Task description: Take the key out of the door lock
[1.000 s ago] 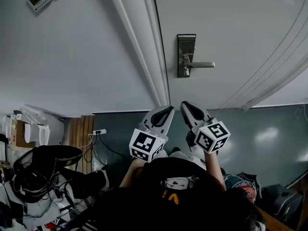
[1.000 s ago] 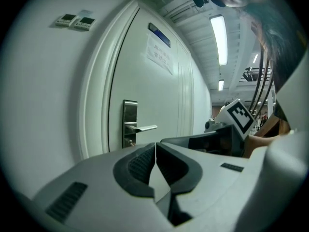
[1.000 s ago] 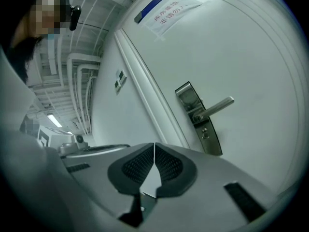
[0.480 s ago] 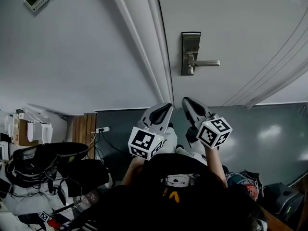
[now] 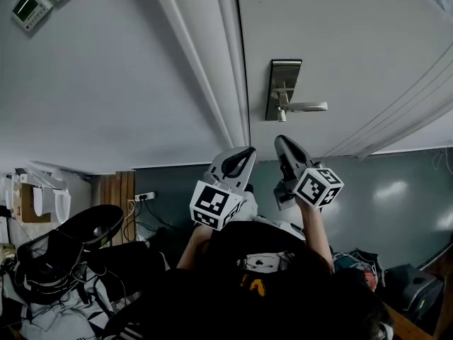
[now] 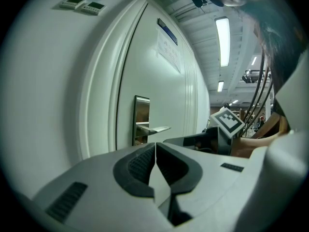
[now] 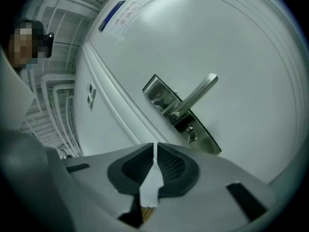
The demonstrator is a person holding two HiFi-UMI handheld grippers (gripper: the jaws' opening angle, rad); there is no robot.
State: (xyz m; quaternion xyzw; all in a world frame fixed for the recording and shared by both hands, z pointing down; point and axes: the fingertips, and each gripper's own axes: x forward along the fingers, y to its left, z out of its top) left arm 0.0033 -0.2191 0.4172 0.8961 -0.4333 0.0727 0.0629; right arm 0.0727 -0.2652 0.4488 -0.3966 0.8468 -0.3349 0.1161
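A steel lock plate (image 5: 283, 83) with a lever handle (image 5: 308, 107) sits on the white door (image 5: 354, 34). In the right gripper view a small key (image 7: 191, 135) sticks out of the plate (image 7: 159, 94) below the lever (image 7: 198, 94). My right gripper (image 5: 282, 140) is shut and empty, its tip just below the plate and apart from it; its closed tips (image 7: 155, 145) point at the key. Beside it on the left, my left gripper (image 5: 249, 151) is also shut with nothing in it. The left gripper view shows the plate (image 6: 141, 111) edge-on beyond its closed tips (image 6: 155, 144).
The door frame (image 5: 219, 62) runs left of the lock, with a plain wall and wall controllers (image 5: 28, 6) beyond. A paper notice (image 7: 130, 8) hangs high on the door. Bags and cables (image 5: 64, 253) lie on the floor at left, near a power strip (image 5: 145, 196).
Both grippers have come closer to the lock plate, the right one most. Both stay shut. The head view has shifted slightly.
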